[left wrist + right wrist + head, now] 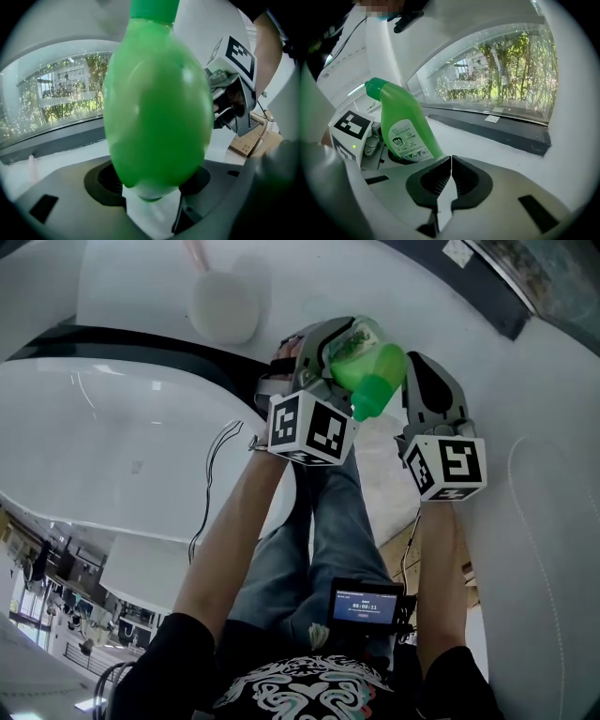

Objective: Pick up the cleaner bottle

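My left gripper (342,357) is shut on a green cleaner bottle (370,367) and holds it in the air. In the left gripper view the bottle (157,98) fills the middle between the jaws, its neck pointing up. From the right gripper view the bottle (403,126) shows its white label and green cap, standing to the left in the left gripper. My right gripper (433,395) sits just right of the bottle. Its jaws (451,176) meet with nothing between them.
A white counter (497,140) runs below a large curved window (497,79) with trees behind. A white round object (225,306) lies at the top of the head view. The person's legs and a small screen device (366,604) are below.
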Available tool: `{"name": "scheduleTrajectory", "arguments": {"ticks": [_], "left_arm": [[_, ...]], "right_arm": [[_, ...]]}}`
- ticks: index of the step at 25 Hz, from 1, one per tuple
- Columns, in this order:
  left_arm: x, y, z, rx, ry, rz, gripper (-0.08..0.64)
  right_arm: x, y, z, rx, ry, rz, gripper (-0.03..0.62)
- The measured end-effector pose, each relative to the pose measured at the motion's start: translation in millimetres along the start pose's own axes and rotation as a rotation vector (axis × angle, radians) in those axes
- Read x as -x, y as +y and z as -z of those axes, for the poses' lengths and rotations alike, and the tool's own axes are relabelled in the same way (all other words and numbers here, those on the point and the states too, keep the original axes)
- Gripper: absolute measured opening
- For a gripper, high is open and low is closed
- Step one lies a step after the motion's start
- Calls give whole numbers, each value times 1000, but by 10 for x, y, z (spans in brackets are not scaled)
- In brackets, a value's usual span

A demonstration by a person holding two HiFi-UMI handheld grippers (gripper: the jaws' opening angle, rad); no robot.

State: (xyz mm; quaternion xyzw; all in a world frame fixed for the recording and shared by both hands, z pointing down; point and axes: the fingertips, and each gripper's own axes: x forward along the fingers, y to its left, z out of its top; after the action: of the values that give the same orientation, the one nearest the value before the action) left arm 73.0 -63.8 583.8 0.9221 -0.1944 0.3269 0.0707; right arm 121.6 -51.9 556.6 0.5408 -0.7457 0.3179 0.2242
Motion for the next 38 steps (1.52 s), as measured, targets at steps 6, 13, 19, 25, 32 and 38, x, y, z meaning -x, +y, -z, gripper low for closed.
{"name": "scheduleTrajectory", "arguments": {"ticks": [6,13,19,25,32,38], "left_arm": [[-75,-41,64,9,-20,12,272],[-115,-4,74,-17,-35,-22,272],[-139,1,56,-48,-63,-40,263],[-126,14,75,-45,-57,2,227],[-139,13,81,-34,-49,10,221],[-124,33,66,-7,-46,4,218]], "right_arm": [[-32,42,66,1,3,-12,29],[-51,37,12,-2,-9,-14,29],[4,20,-208,-81,-116,-64,28],[-16,171,-434,-102,-213,-150,28],[-66,180,-445,-96,-213,-182,28],[-73,193,-453,-60,-208,-175,28]]}}
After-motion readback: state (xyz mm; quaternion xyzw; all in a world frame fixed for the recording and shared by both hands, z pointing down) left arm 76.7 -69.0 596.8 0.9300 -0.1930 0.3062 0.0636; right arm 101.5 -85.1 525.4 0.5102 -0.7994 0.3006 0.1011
